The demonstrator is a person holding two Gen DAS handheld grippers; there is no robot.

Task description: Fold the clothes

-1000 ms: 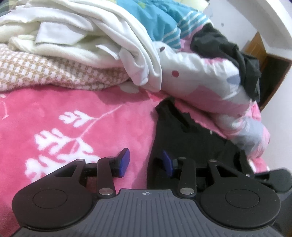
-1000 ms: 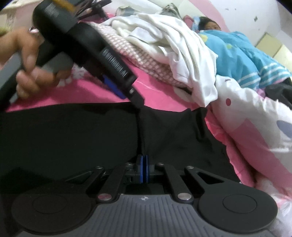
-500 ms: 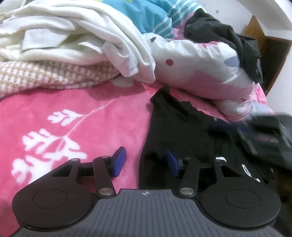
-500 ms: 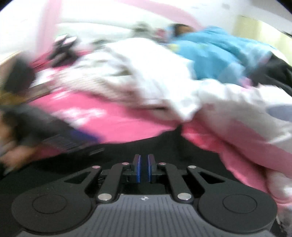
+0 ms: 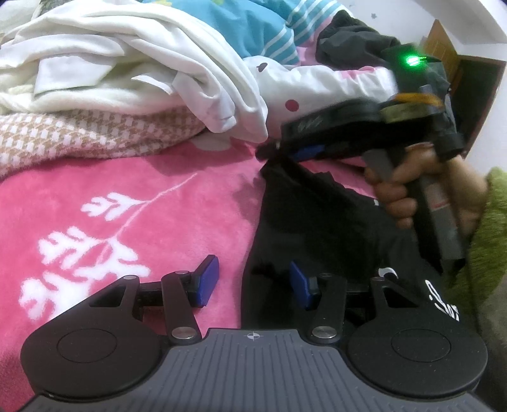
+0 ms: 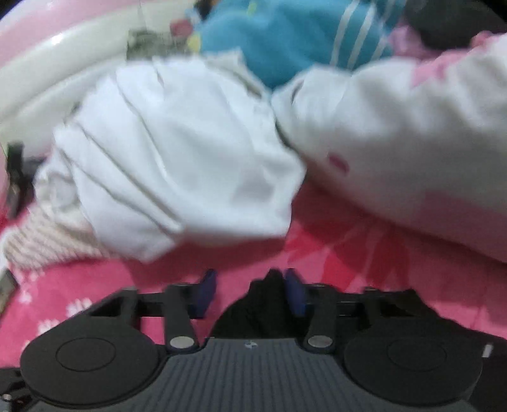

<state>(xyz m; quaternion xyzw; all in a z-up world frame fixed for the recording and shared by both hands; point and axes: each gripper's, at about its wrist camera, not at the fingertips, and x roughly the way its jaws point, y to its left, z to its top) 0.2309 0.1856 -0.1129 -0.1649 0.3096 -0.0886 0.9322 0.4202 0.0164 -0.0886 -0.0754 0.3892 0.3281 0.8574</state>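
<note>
A black garment with white lettering lies on the pink blanket. My left gripper hovers open over the garment's left edge, which lies near its right pad without being pinched. My right gripper, held by a hand in a green sleeve, sits at the garment's far corner. In the right wrist view, that gripper has its jaws opening. A peak of black cloth stands between them against the right pad, and the pads do not press on it.
A white clothes pile on a brown checked cloth crowds the far left. A blue striped garment, a floral quilt and a dark garment lie behind. A wooden door stands at the far right.
The right gripper, earlier shut on black cloth, swept fast toward the white pile and rolled; its jaws have parted. It now shows in the left wrist view. The left gripper barely moved.
</note>
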